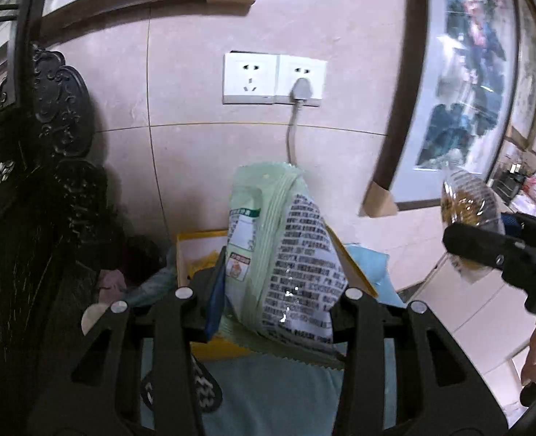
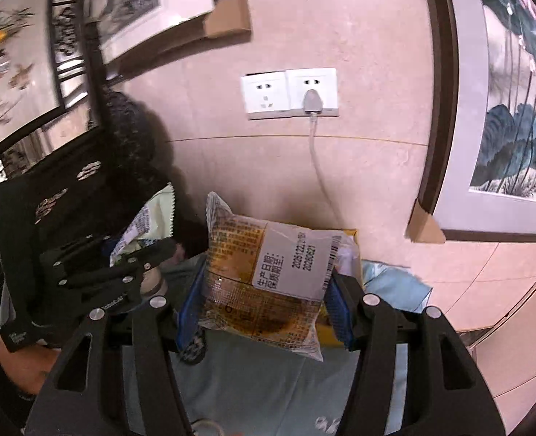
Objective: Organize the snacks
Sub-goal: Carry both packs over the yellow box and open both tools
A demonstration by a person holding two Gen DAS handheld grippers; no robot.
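Pale green crinkled plastic snack packet (image 1: 282,254) clamped in left tool (image 1: 279,301), jutting toward twelve o'clock; clear amber plastic snack packet (image 2: 264,283) clamped in right tool (image 2: 264,312), likewise.

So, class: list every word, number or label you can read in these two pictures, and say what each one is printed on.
"生产日期:" on the white sticker of the clear snack packet.
"保质期至:" on the same sticker.
"2025122..." on the same sticker; its last characters are unclear.
"20260621" on the same sticker.
Small print on the clear snack packet: too small to read.
Dense print on the green snack packet: too blurred to read.
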